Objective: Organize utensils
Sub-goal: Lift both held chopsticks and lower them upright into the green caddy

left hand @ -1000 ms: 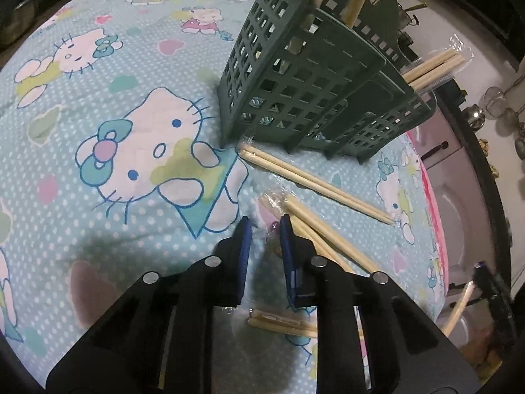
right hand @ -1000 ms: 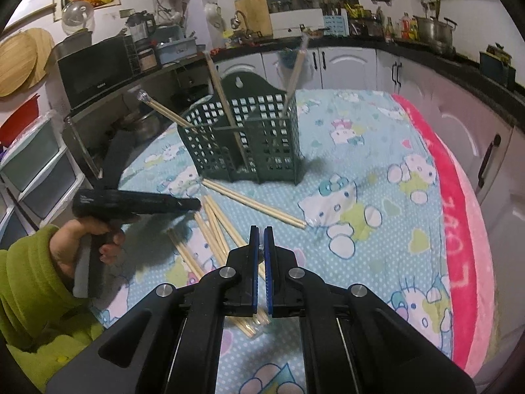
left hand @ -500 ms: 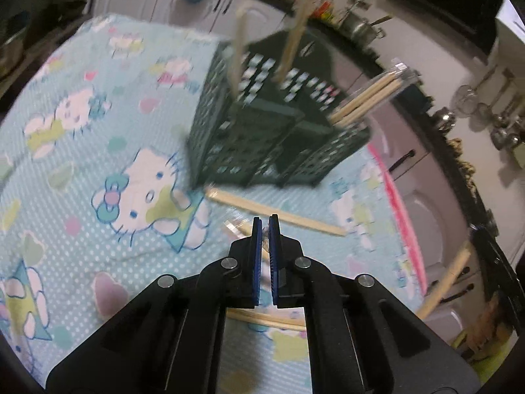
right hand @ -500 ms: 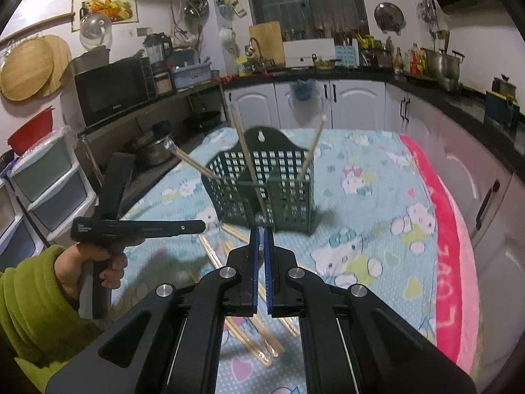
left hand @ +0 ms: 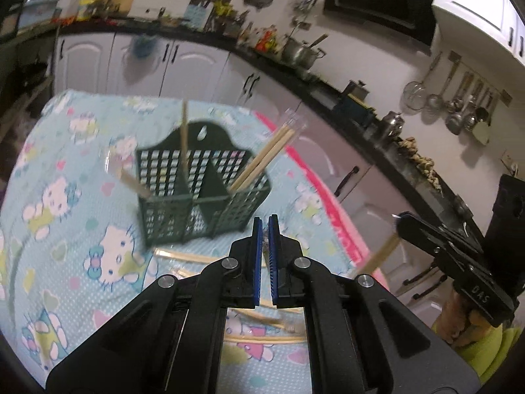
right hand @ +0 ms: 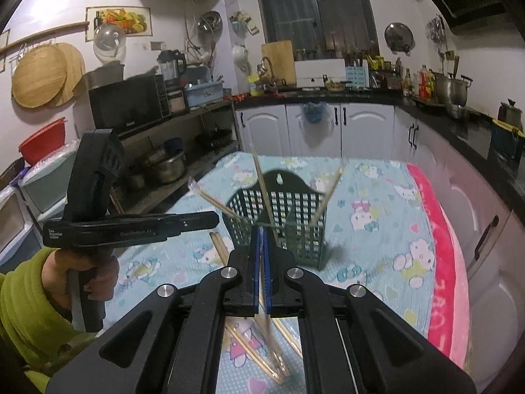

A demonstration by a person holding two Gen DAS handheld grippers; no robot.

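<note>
Both my grippers, left (left hand: 265,221) and right (right hand: 261,233), closed on wrapped chopsticks (right hand: 269,328), above the cloth-covered table (right hand: 377,203); green utensil basket (right hand: 279,226) upright ahead, chopstick pairs leaning in its compartments

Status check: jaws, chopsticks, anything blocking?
Both jaws shut: right gripper holds wrapped chopstick pair; left gripper load unclear. Ahead, green caddy; loose chopsticks on cloth. Nothing blocking.

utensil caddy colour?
Dark green, an open plastic grid: the caddy shows sharpest in the right wrist view.
</note>
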